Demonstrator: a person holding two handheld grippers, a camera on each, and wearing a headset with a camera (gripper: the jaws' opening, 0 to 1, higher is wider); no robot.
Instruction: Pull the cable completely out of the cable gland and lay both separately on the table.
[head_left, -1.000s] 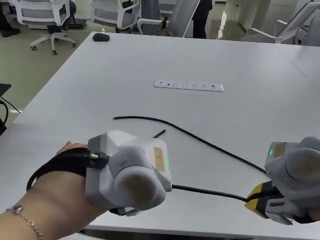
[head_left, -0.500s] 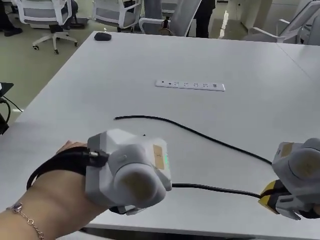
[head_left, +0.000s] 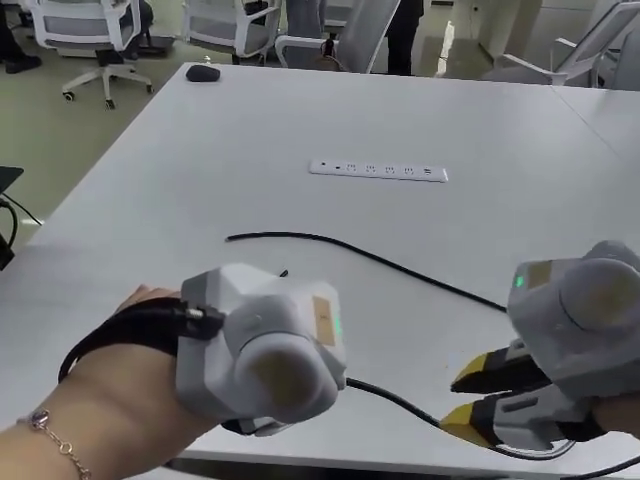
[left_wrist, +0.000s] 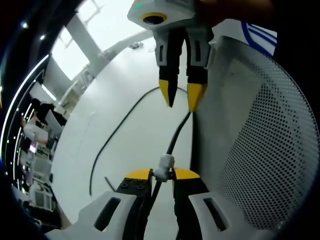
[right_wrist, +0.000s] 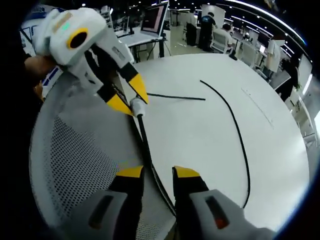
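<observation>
Left gripper view shows the left gripper (left_wrist: 162, 174) with its jaws clamped on the small white cable gland (left_wrist: 164, 162), held over the near edge of the bench (head_left: 300, 130). The thin black cable (head_left: 400, 268) runs out of the gland to the right, passes between the parted jaws of the right gripper (right_wrist: 158, 172), then loops back left in a long limp curve over the smooth white top. Light and pliant, with a slick round jacket, it should be gripped close to the gland. The gland seems hard plastic, though it is too small to be sure
</observation>
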